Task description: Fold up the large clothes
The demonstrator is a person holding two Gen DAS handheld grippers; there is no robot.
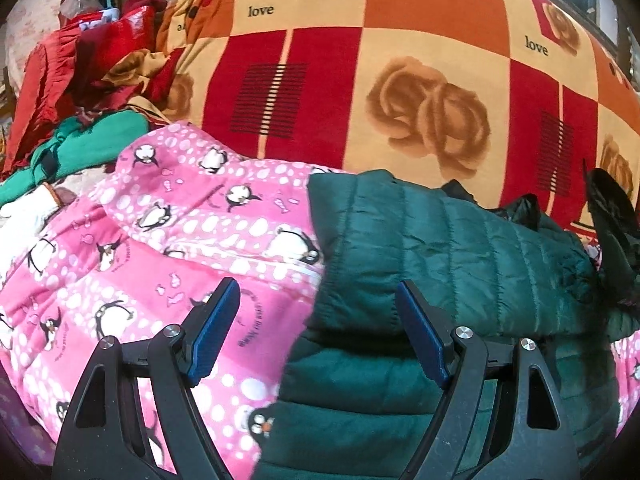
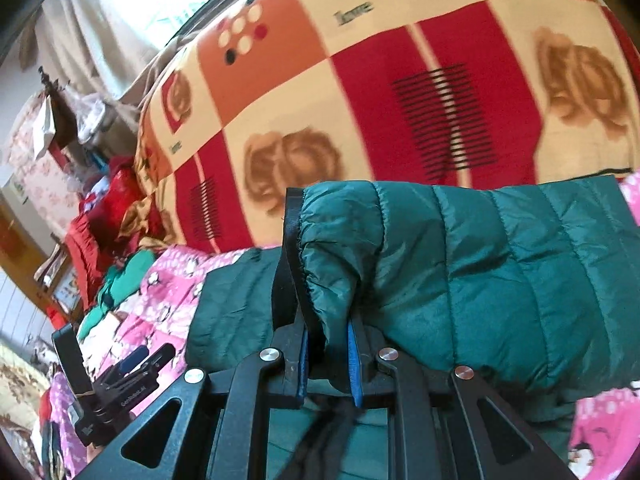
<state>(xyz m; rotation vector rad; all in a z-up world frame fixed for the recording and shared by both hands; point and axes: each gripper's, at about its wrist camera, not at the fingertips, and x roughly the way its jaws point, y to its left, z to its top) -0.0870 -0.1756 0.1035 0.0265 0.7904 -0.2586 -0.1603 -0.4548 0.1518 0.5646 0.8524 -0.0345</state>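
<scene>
Green quilted jacket [image 2: 500, 280] sleeve pinched by right hand-held gripper [image 2: 328, 360], unseen leftward.

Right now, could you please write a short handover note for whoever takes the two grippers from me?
Left gripper: open, holds nothing, above the edge where the green puffer jacket meets the pink penguin blanket.
Right gripper: shut on the jacket's sleeve near the cuff, sleeve lifted over the jacket body.
Jacket lies on the pink blanket, in front of the rose-patterned blanket.
Done: sleeve picked up.
Left: lay the sleeve across the body, then probably fold the rest.
</scene>
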